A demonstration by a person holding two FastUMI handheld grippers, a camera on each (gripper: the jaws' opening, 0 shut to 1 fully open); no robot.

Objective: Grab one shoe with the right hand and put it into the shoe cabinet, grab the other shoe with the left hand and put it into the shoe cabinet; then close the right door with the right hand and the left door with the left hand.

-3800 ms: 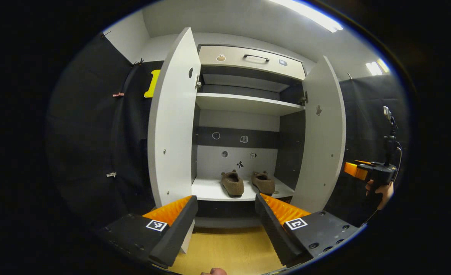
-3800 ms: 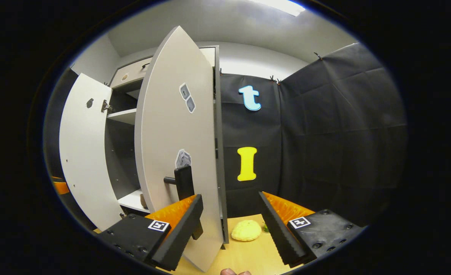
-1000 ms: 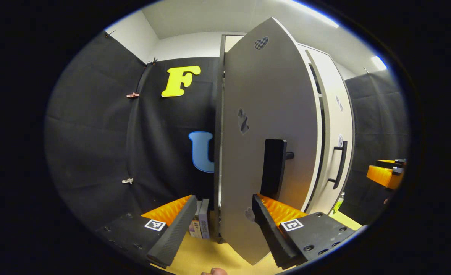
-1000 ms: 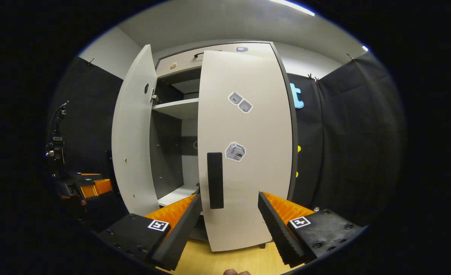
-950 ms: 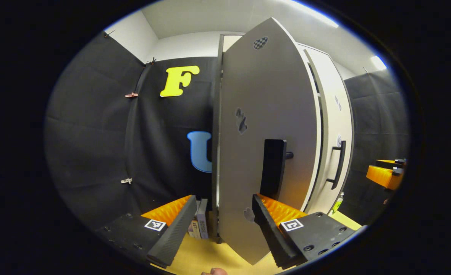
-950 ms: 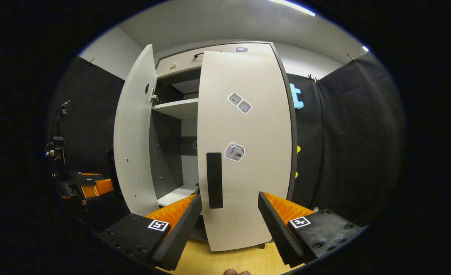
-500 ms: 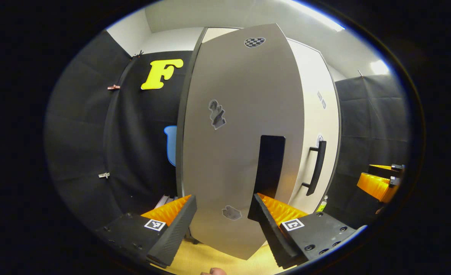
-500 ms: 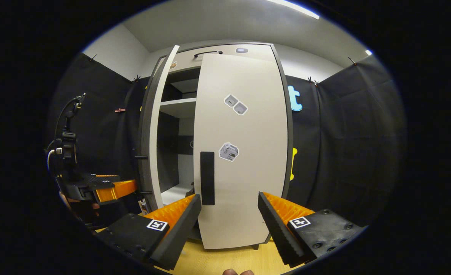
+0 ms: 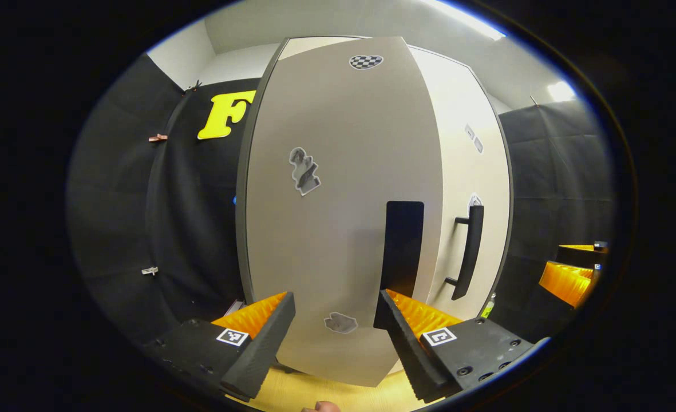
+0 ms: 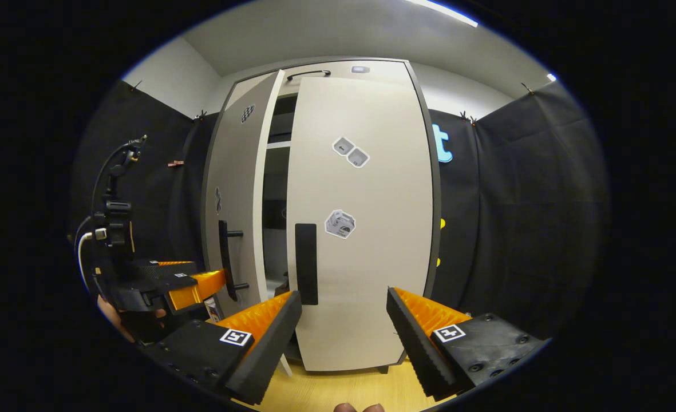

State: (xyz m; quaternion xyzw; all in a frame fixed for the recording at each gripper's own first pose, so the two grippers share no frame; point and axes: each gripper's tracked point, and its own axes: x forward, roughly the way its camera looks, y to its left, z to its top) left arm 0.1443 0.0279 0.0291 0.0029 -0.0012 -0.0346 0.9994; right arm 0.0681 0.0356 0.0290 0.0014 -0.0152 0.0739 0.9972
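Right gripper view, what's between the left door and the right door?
A dark open gap into the cabinet, between left door and right door.

The left door [image 9: 338, 217] and right door [image 10: 366, 229] look like smooth, matt pale laminate, each with a matt black handle [image 9: 402, 246]. The floor [image 10: 338, 389] looks like light, smooth wood. The booth wall [image 10: 521, 217] is matt black cloth, creased.

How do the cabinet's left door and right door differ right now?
In the right gripper view the pale grey left door stands slightly ajar, a dark gap beside it, while the pale grey right door sits flush and closed. The left door carries a checkered heart sticker near its top; the right door has two small square stickers and a cube sticker. Both have black vertical bar handles.
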